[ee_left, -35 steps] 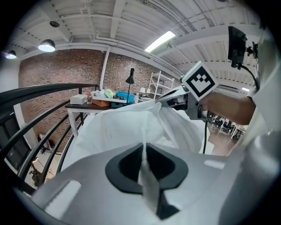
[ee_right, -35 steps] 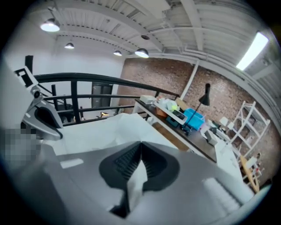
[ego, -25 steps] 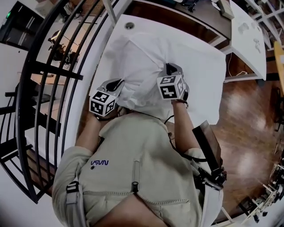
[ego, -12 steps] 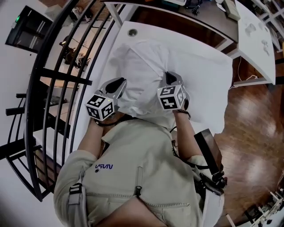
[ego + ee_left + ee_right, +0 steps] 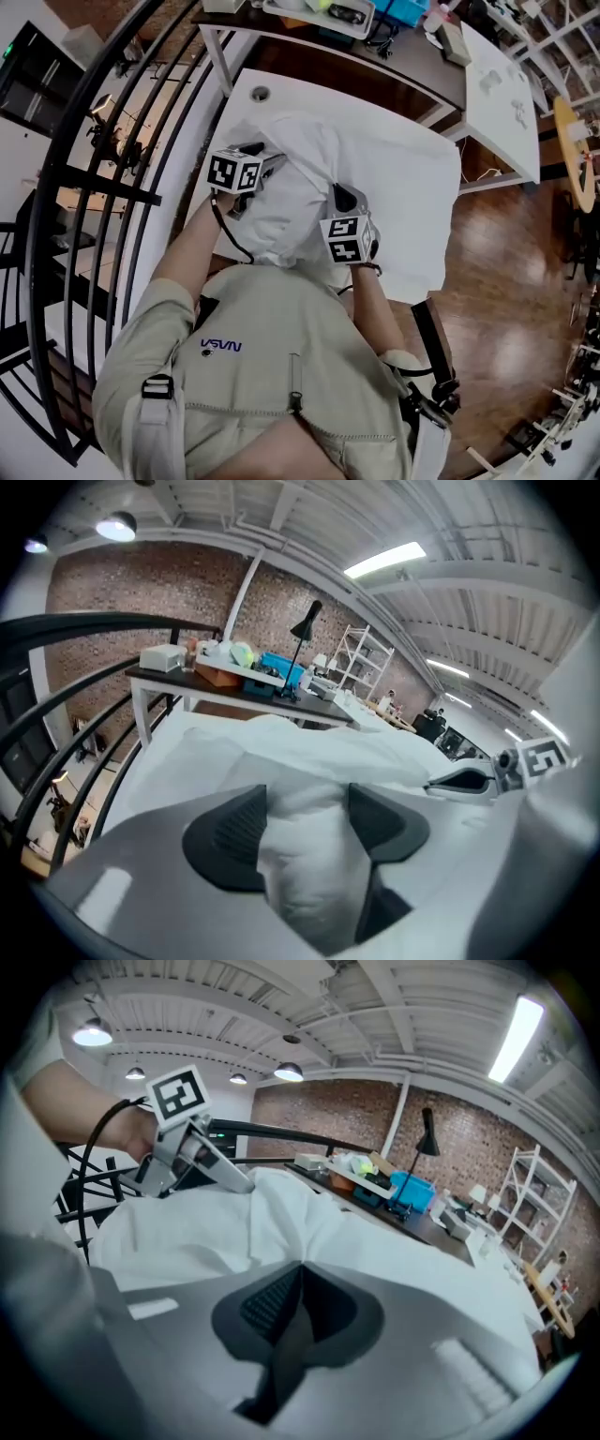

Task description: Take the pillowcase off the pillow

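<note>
A white pillow in its white pillowcase (image 5: 300,173) lies lengthwise on the white table (image 5: 412,187), its near end bunched against my chest. My left gripper (image 5: 265,167) is at the pillow's left side, near the far end. Its jaws have just been opening and now stand wide apart, with a bulge of pillowcase (image 5: 305,855) between the pads (image 5: 230,832) but not pinched. My right gripper (image 5: 343,199) stays at the pillow's near right side, shut, and the cloth (image 5: 272,1213) rises in a ridge straight from its closed tips (image 5: 300,1274).
A black curved railing (image 5: 103,187) runs close along the table's left edge. A dark desk (image 5: 328,28) with boxes and a lamp stands beyond the far end. A second white table (image 5: 497,103) is at the right, across wooden floor (image 5: 506,281).
My left gripper has travelled away from me along the pillow's left side and its jaws have gone from shut to wide open. The right gripper has kept its place.
</note>
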Demonstrator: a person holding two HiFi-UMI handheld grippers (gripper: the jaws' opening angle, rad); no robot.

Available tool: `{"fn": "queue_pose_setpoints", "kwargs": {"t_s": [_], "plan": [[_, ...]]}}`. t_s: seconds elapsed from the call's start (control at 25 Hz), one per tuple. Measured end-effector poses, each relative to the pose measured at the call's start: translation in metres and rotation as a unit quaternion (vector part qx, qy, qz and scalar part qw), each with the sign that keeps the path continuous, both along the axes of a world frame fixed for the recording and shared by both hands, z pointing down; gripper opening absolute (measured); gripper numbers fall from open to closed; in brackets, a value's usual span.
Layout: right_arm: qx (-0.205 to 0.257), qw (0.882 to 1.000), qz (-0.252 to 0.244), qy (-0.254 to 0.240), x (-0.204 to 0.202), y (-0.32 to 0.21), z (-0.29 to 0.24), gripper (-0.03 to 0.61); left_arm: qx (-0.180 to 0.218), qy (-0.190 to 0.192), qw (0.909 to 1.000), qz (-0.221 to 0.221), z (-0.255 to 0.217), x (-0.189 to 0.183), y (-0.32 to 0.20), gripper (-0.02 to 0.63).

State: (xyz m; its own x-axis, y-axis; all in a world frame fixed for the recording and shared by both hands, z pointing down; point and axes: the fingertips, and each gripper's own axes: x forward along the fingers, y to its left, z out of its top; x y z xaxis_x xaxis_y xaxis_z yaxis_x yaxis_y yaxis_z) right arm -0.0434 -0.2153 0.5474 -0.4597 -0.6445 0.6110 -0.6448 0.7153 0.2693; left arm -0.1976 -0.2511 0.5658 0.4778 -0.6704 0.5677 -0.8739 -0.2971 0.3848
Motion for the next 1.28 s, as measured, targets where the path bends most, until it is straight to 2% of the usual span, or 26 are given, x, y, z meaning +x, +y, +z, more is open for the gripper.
{"fn": "queue_pose_setpoints", "kwargs": {"t_s": [0.04, 0.12, 0.24, 0.32, 0.4, 0.52, 0.6, 0.68, 0.76, 0.88, 0.96, 1.0, 1.04, 1.28], "plan": [[0.0, 1.0, 0.001, 0.0, -0.001, 0.002, 0.0, 0.006, -0.014, 0.003, 0.9999, 0.006, 0.007, 0.001, 0.001, 0.28], [-0.002, 1.0, 0.002, 0.002, -0.001, 0.003, 0.001, 0.006, -0.018, 0.007, 0.9995, 0.026, 0.01, 0.007, 0.005, 0.196], [-0.02, 1.0, 0.004, -0.016, 0.003, 0.0, -0.01, 0.006, 0.01, -0.006, 0.9982, 0.058, 0.001, 0.02, 0.011, 0.087], [-0.038, 0.998, -0.001, -0.039, 0.003, 0.002, -0.027, 0.02, 0.028, -0.012, 0.9973, 0.067, -0.006, 0.028, 0.018, 0.059], [-0.04, 0.997, -0.026, -0.062, -0.011, 0.004, -0.053, 0.079, 0.042, -0.016, 0.9966, 0.069, -0.013, 0.034, 0.026, 0.049], [-0.025, 0.993, -0.093, -0.073, -0.05, 0.006, -0.088, 0.156, 0.059, -0.016, 0.9956, 0.071, -0.024, 0.041, 0.034, 0.043], [-0.01, 0.989, -0.128, -0.075, -0.079, 0.003, -0.104, 0.156, 0.068, -0.015, 0.9946, 0.076, -0.03, 0.046, 0.041, 0.039], [0.006, 0.987, -0.141, -0.077, -0.105, -0.007, -0.115, 0.156, 0.078, -0.016, 0.9932, 0.085, -0.036, 0.051, 0.049, 0.037], [0.011, 0.989, -0.135, -0.06, -0.124, -0.024, -0.111, 0.156, 0.088, -0.015, 0.992, 0.089, -0.042, 0.054, 0.056, 0.036], [-0.017, 0.991, -0.129, 0.022, -0.132, -0.045, -0.071, 0.156, 0.102, -0.016, 0.9901, 0.095, -0.05, 0.056, 0.064, 0.034], [-0.029, 0.99, -0.129, 0.049, -0.133, -0.048, -0.055, 0.131, 0.107, -0.022, 0.9888, 0.101, -0.051, 0.057, 0.07, 0.032], [-0.023, 0.991, -0.125, 0.048, -0.133, -0.05, -0.056, 0.047, 0.111, -0.026, 0.9879, 0.105, -0.052, 0.057, 0.072, 0.032], [-0.011, 0.992, -0.119, 0.044, -0.134, -0.054, -0.061, 0.008, 0.115, -0.03, 0.9869, 0.109, -0.054, 0.057, 0.075, 0.031], [0.047, 0.997, -0.061, 0.008, -0.123, -0.101, -0.099, 0.008, 0.153, -0.033, 0.9781, 0.137, -0.072, 0.065, 0.097, 0.029]]}}
